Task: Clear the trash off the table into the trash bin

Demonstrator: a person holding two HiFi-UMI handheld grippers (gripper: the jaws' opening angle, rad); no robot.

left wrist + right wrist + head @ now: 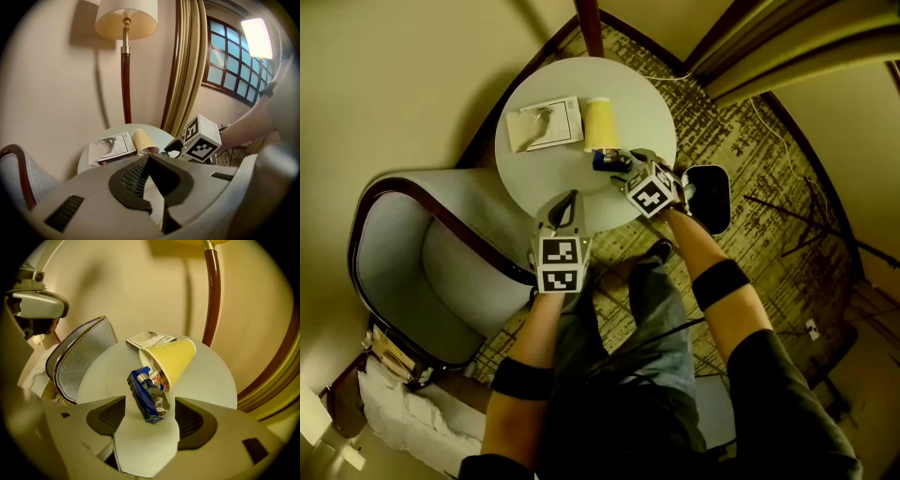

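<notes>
Room with beige walls and a patterned carpet point(769, 187). A grey armchair point(441, 272) sits left of a round white table point(652, 103). The black trash bin point(710, 197) stands on the carpet just beside the table's right edge. Only the head view shows it, and its inside is too dark to tell the contents.

Only the left gripper view shows the lamp point(125, 18) shade behind the table, the curtain point(187, 70) and a paned window point(234, 61).

On the table lies a booklet point(548, 124) with a crumpled scrap point(528, 122) on top. Just beside it a yellow cup point(601, 125) lies on its side, mouth toward the person. A blue wrapper point(607, 161) lies flat on the table with its far end at the cup's mouth. Only the right gripper view looks into the cup: red and white bits inside, probably more trash.

The left gripper point(567, 199) is over the table's near edge. Its own view shows the jaws closed tip to tip with nothing between them. The right gripper point(150, 416) has its jaws wide apart, one on either side of the wrapper, and the pads are not touching it.
</notes>
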